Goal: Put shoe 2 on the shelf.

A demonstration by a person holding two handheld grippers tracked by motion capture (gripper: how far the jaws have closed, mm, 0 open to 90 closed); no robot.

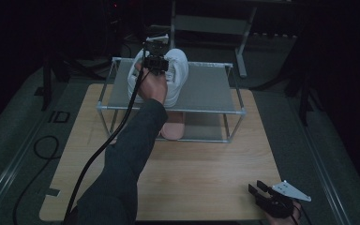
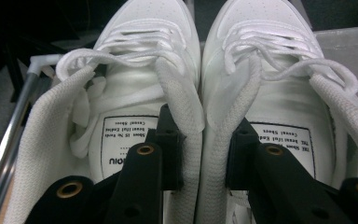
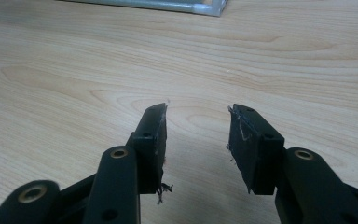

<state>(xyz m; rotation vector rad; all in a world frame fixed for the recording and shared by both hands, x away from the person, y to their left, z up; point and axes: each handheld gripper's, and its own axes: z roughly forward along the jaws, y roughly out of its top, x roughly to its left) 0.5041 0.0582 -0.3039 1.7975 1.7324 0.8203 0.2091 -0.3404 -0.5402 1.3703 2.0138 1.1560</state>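
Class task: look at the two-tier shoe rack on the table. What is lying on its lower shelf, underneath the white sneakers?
Under the top shelf that bears the white sneakers, a pink item lies on the lower shelf. The forearm and top shelf cover most of it, so its kind stays unclear.

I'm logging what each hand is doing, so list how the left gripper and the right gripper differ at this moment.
The left gripper reaches onto the top shelf of the rack, one jaw inside each of the white sneakers, their two inner collars between the jaws; the right gripper sits low over the bare wooden table with nothing between its jaws. The left arm stretches far forward; the right gripper stays at the near edge. Both have black jaws.
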